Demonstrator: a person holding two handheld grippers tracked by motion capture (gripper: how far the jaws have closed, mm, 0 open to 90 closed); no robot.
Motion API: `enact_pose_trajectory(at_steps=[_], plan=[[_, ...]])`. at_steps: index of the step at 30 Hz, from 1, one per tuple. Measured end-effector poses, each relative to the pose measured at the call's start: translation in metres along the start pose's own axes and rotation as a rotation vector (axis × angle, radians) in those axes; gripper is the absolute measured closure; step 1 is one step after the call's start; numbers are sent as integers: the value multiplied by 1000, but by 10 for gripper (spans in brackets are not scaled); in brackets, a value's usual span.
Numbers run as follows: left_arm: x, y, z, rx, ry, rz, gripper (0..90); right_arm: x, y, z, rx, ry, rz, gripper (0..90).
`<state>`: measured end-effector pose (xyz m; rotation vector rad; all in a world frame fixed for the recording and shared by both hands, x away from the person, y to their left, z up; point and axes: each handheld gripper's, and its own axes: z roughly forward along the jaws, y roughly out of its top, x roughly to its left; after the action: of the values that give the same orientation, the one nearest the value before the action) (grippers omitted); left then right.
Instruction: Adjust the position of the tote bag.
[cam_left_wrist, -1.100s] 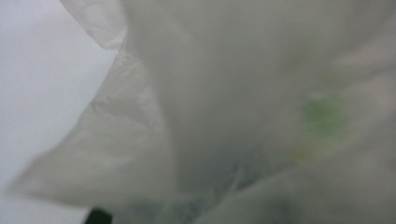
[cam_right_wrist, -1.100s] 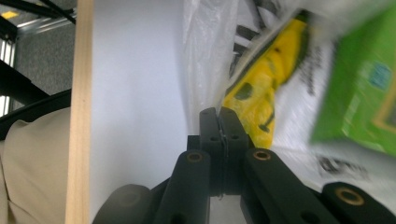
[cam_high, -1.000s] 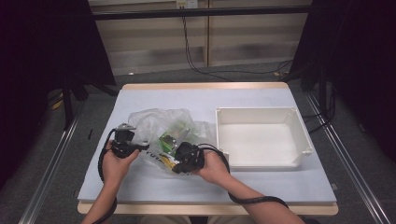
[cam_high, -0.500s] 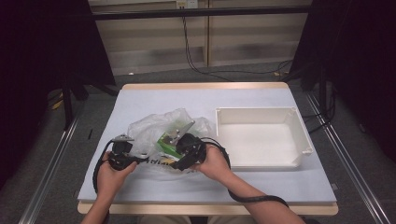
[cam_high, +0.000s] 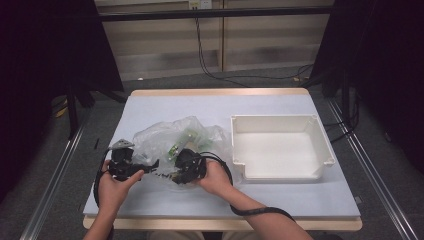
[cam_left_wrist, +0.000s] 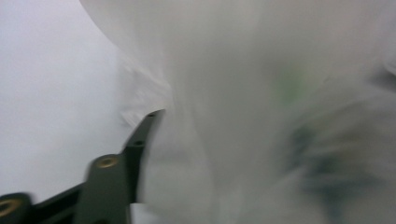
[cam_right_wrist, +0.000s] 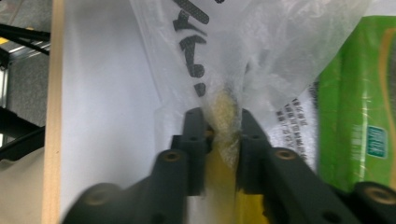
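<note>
1. My right gripper (cam_right_wrist: 223, 130) has just been closing, and its jaws now pinch a gathered fold of the clear plastic bag (cam_high: 172, 137), with something yellow showing behind the film.
2. My left gripper (cam_high: 150, 165) has just been opening. Its view is blurred with film draped over one jaw, and I cannot tell whether it holds anything.
3. The bag lies on the table (cam_high: 280, 200), left of the white bin (cam_high: 320, 135), with the green packet (cam_right_wrist: 359, 102) inside it.
4. I judge the work is at an early stage: the bag is gripped at its near edge, its contents are not yet out, and the bin is empty.
5. The bag's long axis runs from my grippers diagonally away toward the bin, with the pinched end pointing at me.
</note>
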<state>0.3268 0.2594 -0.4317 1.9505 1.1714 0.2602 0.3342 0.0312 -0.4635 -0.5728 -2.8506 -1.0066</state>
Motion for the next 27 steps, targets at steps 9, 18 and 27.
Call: enact_pose_trajectory(at_steps=[9,18,27], plan=[[4,13,18,54,98,89,642,15,-11,-8,55,28,-91,884],[9,-6,28,221,114,101,887,9,-22,-24,45,1,-51,618],[9,-11,20,205,60,89,888,10,7,-17,-59,-68,-5,344]])
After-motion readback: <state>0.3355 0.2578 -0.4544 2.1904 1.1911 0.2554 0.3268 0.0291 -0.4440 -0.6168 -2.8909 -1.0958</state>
